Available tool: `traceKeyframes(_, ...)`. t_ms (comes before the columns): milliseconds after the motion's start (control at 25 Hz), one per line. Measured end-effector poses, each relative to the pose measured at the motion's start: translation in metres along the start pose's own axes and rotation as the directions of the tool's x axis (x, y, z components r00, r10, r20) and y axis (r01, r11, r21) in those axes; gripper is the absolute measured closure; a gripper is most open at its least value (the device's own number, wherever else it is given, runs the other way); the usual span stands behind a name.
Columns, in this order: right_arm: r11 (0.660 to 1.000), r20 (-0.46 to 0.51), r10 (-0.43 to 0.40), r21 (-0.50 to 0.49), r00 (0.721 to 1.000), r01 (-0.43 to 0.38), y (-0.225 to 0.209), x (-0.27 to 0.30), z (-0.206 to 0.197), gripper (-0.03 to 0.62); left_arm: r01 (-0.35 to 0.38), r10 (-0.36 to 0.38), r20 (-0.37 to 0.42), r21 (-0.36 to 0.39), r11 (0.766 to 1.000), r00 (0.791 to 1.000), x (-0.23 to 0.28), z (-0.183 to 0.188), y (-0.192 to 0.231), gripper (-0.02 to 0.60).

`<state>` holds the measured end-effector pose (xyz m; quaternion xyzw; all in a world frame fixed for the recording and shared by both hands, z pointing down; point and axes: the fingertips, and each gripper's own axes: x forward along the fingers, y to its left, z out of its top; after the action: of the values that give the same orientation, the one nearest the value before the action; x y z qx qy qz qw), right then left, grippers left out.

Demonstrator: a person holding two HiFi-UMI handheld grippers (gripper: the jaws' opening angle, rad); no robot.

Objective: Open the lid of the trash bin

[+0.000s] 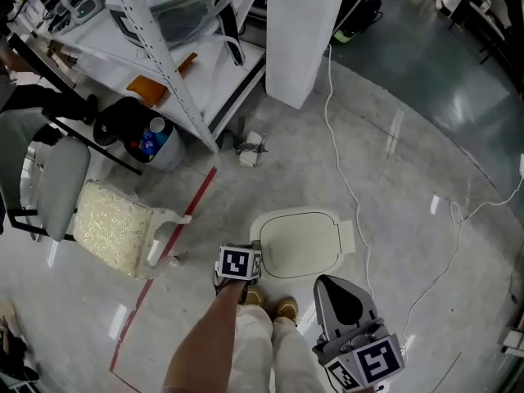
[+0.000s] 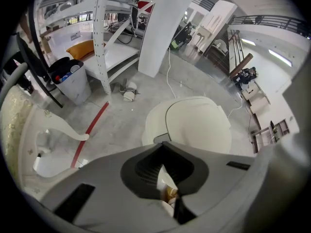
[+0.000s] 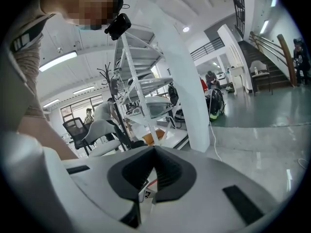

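Observation:
A cream trash bin (image 1: 301, 244) stands on the concrete floor just in front of the person's feet, its lid (image 2: 197, 124) down flat. My left gripper (image 1: 250, 256) hangs at the bin's near-left corner, a little above it, with its jaws shut and nothing between them. In the left gripper view the bin lies just beyond the closed tips of that gripper (image 2: 163, 143). My right gripper (image 1: 323, 283) is held near the bin's front right side, level and pointing into the room. It is shut and empty too (image 3: 154, 148).
A chair with a cream cushion (image 1: 110, 229) stands left of the bin, and a grey bin with bottles (image 1: 152, 142) behind it. A white shelf rack (image 1: 164, 51) and a white pillar (image 1: 301, 31) stand at the back. A cable (image 1: 350, 188) and red floor tape (image 1: 176, 234) cross the floor.

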<state>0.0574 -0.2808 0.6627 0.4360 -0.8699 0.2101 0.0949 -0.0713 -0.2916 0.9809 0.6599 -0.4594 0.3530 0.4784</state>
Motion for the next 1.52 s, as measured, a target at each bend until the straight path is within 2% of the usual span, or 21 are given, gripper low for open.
traceKeyframes(440,1.0,-0.017,0.009,0.011,1.0,-0.009,0.0,-0.003,-0.011,0.574,-0.011,0.012,0.017,-0.038,0.999,1.0,0.005,-0.001,0.005,0.575)
traceKeyframes(680,1.0,-0.02,0.008,0.014,1.0,-0.008,0.003,-0.004,-0.018,0.574,-0.014,0.014,0.016,-0.016,1.0,1.0,0.006,-0.002,0.005,0.575)
traceKeyframes(800,0.999,-0.04,0.033,0.018,0.999,-0.032,0.009,-0.006,-0.023,0.574,-0.021,0.021,0.02,-0.008,1.0,1.0,0.005,-0.002,0.004,0.574)
traceKeyframes(1160,0.998,-0.045,0.045,0.035,0.998,-0.043,0.017,-0.007,-0.031,0.574,0.011,-0.011,-0.004,0.034,0.999,1.0,0.006,0.0,0.0,0.575)
traceKeyframes(1360,0.998,-0.042,0.052,0.03,0.998,-0.051,0.02,-0.009,-0.026,0.574,0.016,-0.016,-0.008,-0.017,1.0,1.0,0.001,0.001,-0.005,0.577)
traceKeyframes(1520,0.999,-0.017,0.025,0.04,1.0,-0.025,0.017,-0.012,-0.011,0.574,0.02,-0.021,-0.013,-0.037,0.999,1.0,-0.01,0.005,-0.01,0.577)
